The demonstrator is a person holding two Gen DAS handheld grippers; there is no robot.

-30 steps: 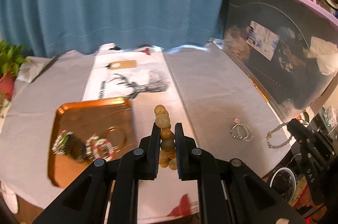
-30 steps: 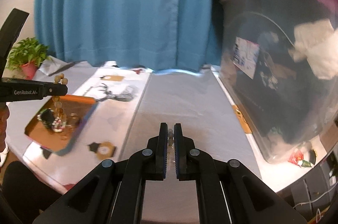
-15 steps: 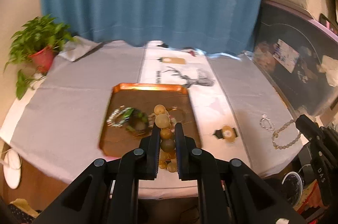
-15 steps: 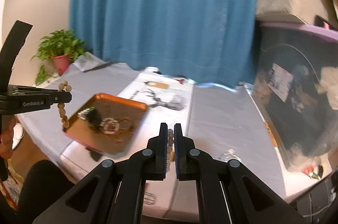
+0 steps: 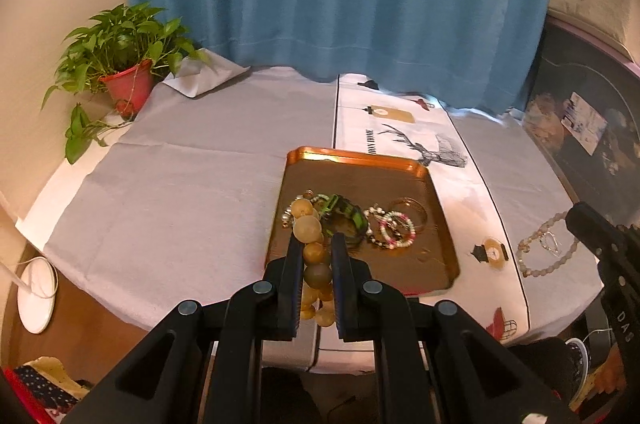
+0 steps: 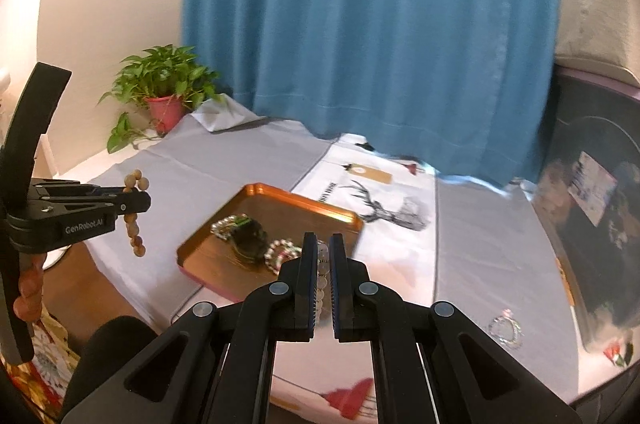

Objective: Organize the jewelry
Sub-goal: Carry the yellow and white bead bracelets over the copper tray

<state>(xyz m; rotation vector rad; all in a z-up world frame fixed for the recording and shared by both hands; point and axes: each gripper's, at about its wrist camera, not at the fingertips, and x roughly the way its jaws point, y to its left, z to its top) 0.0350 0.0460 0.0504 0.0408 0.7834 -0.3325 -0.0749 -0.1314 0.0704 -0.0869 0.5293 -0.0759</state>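
Note:
My left gripper [image 5: 314, 244] is shut on an amber bead bracelet [image 5: 307, 228] and holds it in the air near the front left of a copper tray [image 5: 438, 220]. The tray holds a green-black bracelet [image 5: 346, 210], a pink-white beaded bracelet [image 5: 396, 228] and a thin ring. My right gripper [image 6: 323, 248] is shut on a pale bead bracelet [image 6: 322, 266], above the tray's near right corner [image 6: 352, 220]. In the left wrist view that pale bracelet [image 5: 546, 248] hangs from the right gripper. In the right wrist view the left gripper [image 6: 136, 202] holds the amber beads at the left.
A small silver bracelet [image 6: 505, 328] lies on the grey cloth at the right. A potted plant [image 5: 124, 72] stands at the table's far left corner. A dark plastic bin [image 5: 592, 144] is at the right. A deer-print runner [image 5: 404, 136] crosses the table. A blue curtain hangs behind.
Both grippers have swung left toward the tray with their bracelets still held. The tray has shifted from the left to the centre of the views and the plant has come into sight.

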